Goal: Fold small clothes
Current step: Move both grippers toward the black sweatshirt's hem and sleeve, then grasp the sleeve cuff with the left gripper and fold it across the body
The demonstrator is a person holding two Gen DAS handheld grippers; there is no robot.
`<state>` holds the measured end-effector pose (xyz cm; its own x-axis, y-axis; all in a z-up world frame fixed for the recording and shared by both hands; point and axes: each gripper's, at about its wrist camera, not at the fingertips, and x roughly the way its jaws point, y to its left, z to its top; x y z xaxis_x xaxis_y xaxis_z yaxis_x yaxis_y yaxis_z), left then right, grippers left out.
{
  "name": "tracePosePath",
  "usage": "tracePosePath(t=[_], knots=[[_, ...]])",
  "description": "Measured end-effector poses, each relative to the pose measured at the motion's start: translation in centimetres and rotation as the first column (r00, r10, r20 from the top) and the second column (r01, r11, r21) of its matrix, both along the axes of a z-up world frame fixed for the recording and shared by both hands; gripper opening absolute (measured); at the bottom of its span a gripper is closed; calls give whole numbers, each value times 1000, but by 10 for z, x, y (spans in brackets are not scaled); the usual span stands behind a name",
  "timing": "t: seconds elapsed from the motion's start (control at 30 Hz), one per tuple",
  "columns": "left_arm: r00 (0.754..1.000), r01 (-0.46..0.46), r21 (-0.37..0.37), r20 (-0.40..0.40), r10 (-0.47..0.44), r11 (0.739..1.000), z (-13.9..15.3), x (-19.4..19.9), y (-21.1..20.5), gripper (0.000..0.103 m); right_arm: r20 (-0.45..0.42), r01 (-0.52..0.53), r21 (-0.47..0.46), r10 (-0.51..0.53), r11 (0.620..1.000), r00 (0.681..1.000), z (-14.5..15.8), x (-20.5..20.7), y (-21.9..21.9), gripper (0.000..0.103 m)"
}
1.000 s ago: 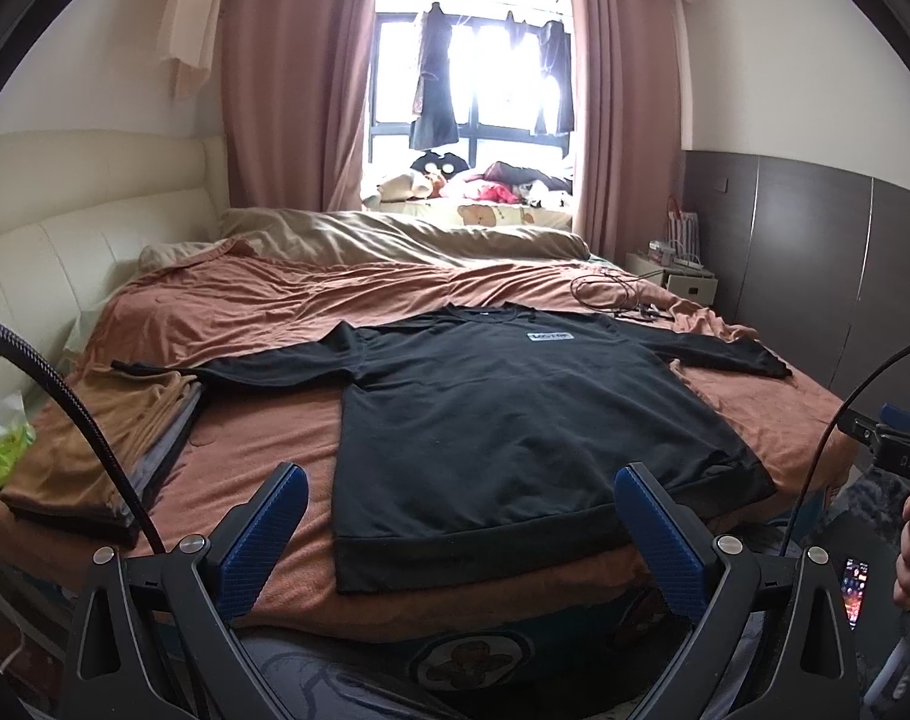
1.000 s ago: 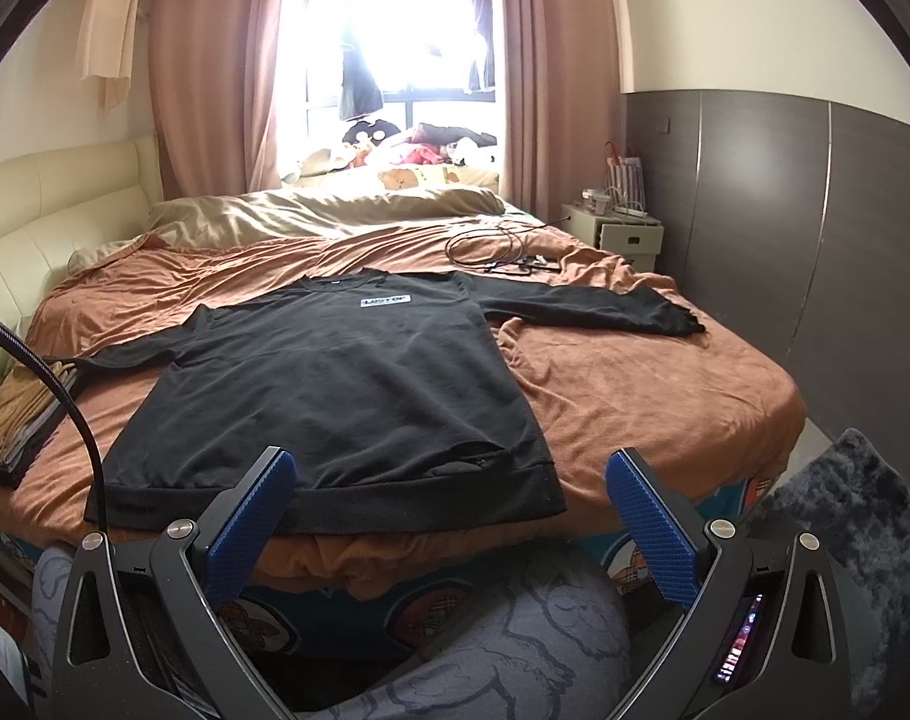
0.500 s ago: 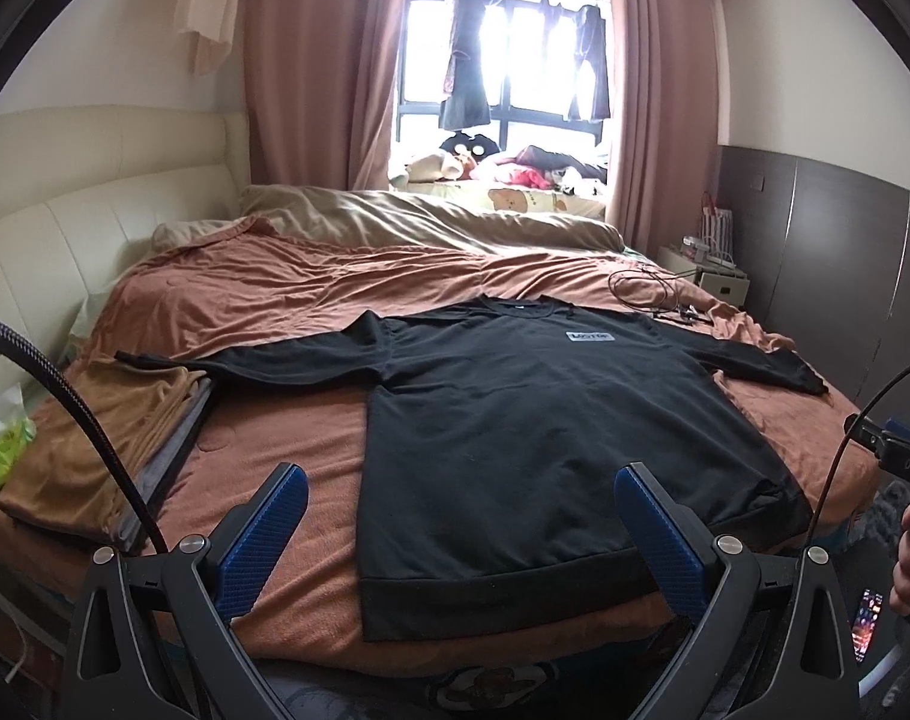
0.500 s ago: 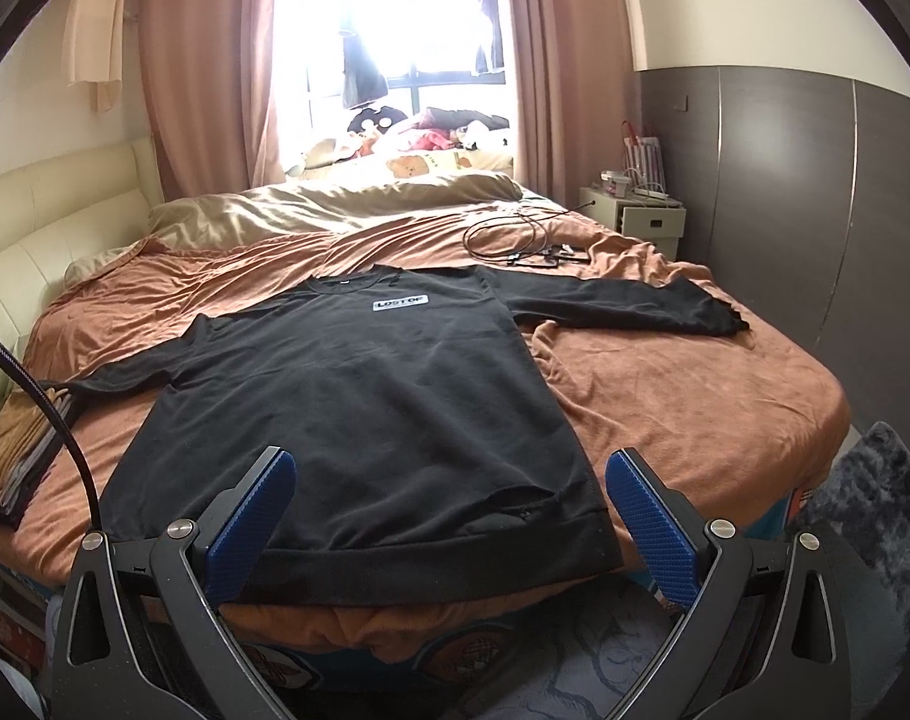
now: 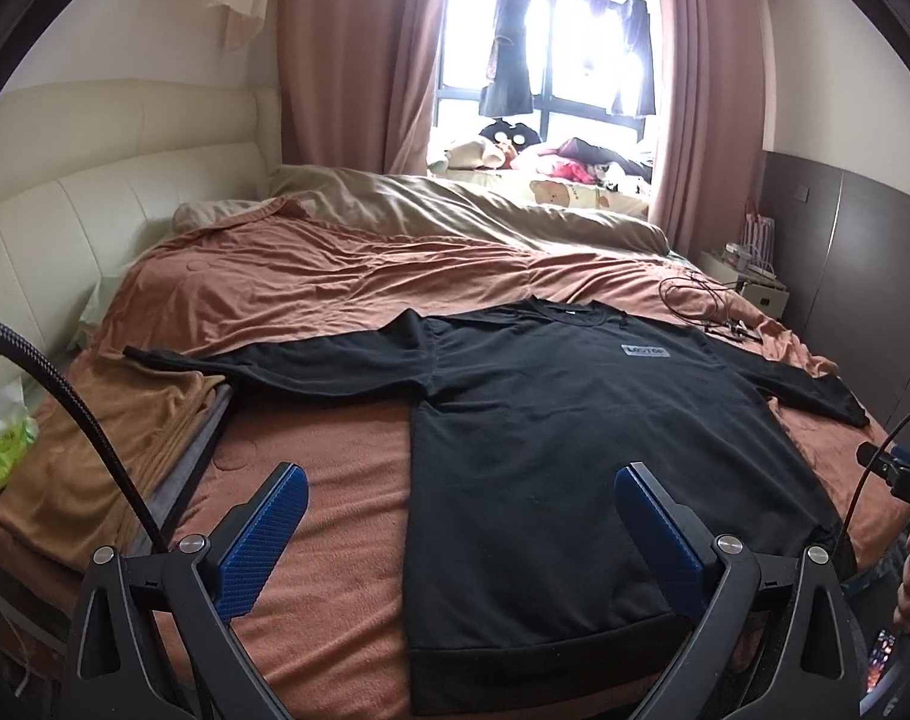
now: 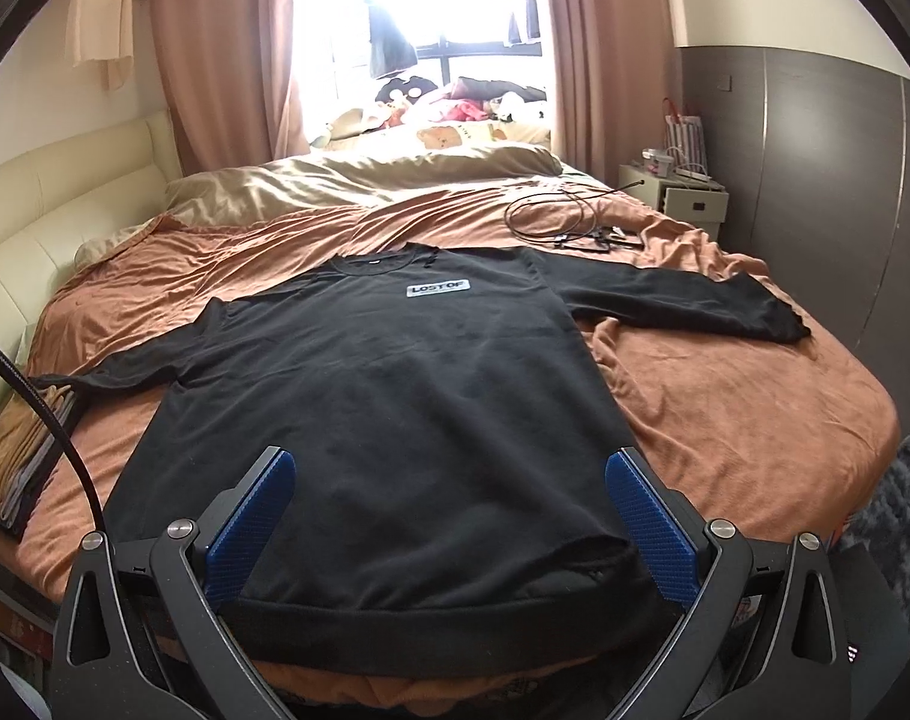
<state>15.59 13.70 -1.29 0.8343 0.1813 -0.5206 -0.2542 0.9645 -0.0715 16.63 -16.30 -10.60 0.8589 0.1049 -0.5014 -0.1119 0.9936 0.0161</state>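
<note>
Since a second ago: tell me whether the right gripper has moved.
Yes. The right gripper has come forward and over the bed: the black sweatshirt's hem, earlier beyond its fingertips, now lies between its open fingers.

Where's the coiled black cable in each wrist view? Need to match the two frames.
Left wrist: the coiled black cable lies right of centre, on the bed beyond the sweatshirt's right sleeve.
Right wrist: the cable lies upper right of centre, on the bed past the sweatshirt's collar, near the nightstand.
Shared landmark: the grey chest label on the sweatshirt.
</note>
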Motion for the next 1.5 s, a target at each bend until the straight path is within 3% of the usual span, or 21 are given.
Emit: tracePosePath(t=[0.63, 0.73, 1.07, 1.33, 1.5], knots=[[980, -175, 2, -91, 174, 985, -16, 79, 138, 101, -65, -145, -24, 143, 989, 988, -13, 123, 61, 103], [975, -196, -7, -105, 195, 981, -23, 91, 153, 101, -84, -162, -16, 160, 987, 984, -17, 142, 72, 97], [962, -231, -34, -156, 223, 972, -54, 137, 187, 101, -137, -206, 16, 206, 978, 969, -30, 198, 108, 96], [942, -280, -58, -207, 263, 958, -85, 177, 211, 99, -191, -238, -10, 232, 971, 954, -46, 246, 144, 89], [925, -311, -74, -253, 284, 948, -107, 201, 226, 99, -240, -267, 19, 264, 963, 934, -59, 270, 157, 75]])
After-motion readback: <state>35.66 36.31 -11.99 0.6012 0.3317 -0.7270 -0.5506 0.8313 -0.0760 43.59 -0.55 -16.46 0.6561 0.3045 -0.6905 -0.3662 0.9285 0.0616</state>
